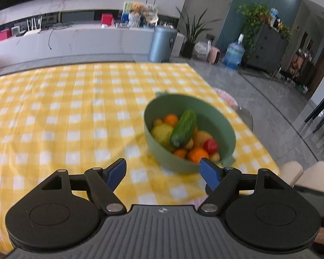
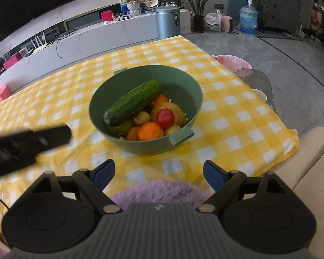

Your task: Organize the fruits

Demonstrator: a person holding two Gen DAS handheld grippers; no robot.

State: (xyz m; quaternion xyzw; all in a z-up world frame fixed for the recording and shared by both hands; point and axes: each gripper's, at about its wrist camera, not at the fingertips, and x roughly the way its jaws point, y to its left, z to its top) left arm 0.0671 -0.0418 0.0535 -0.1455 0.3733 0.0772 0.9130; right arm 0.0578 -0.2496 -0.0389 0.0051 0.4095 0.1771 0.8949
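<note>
1. Both of your grippers, left gripper [image 1: 163, 171] and right gripper [image 2: 159, 172], hang with fingers wide apart, gripping nothing.
2. Your bowl [image 2: 183, 82] sits near the tablecloth's [image 2: 237, 112] right edge, with a cucumber [image 2: 132, 102], oranges [image 2: 150, 131] and a tomato [image 2: 165, 118] piled inside, probably gathered already.
3. No writing is readable.

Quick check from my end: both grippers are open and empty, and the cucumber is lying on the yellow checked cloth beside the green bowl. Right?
Not quite. The cucumber is not on the cloth; it lies inside the green bowl, on top of the other fruit, as the right wrist view shows. The rest holds: the left gripper and the right gripper are both open with nothing between their fingers.
</note>
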